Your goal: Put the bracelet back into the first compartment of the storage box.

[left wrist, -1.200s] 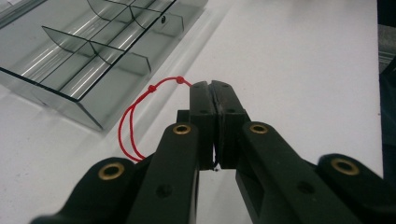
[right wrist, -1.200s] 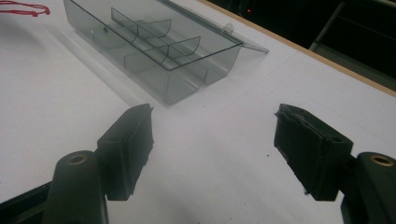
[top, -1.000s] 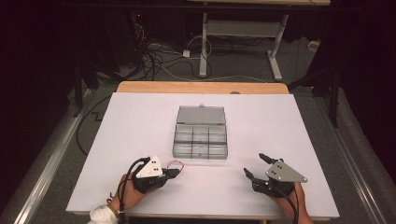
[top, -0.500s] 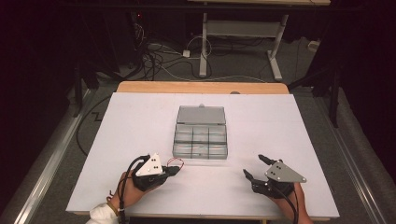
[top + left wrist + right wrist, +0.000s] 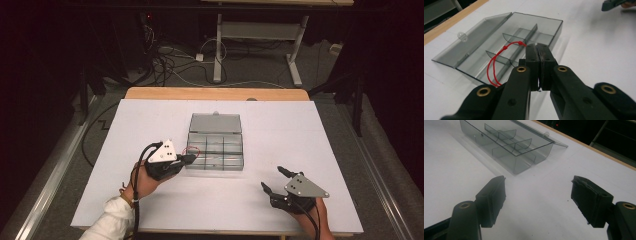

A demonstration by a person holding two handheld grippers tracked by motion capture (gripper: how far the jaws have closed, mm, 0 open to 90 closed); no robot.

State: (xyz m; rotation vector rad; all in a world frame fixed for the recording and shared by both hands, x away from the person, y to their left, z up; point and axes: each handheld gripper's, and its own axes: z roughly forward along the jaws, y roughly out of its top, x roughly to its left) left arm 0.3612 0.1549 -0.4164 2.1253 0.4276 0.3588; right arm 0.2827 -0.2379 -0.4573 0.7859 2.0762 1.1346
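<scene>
A clear grey compartment box lies open in the middle of the white table, its lid folded flat behind it. My left gripper is at the box's near left corner, shut on a thin red string loop. In the left gripper view the red string loop hangs from the closed left gripper over the compartment box. My right gripper rests near the front edge, right of the box, open with nothing in it. The right gripper view has the right gripper wide apart facing the compartment box.
The white table top has a wooden strip along its far edge. Beyond it are a dark floor with cables and white desk legs. Bare white surface lies on both sides of the box.
My left gripper has moved away from the person and up to the box's near left corner, carrying the red string. The right gripper has stayed still.
</scene>
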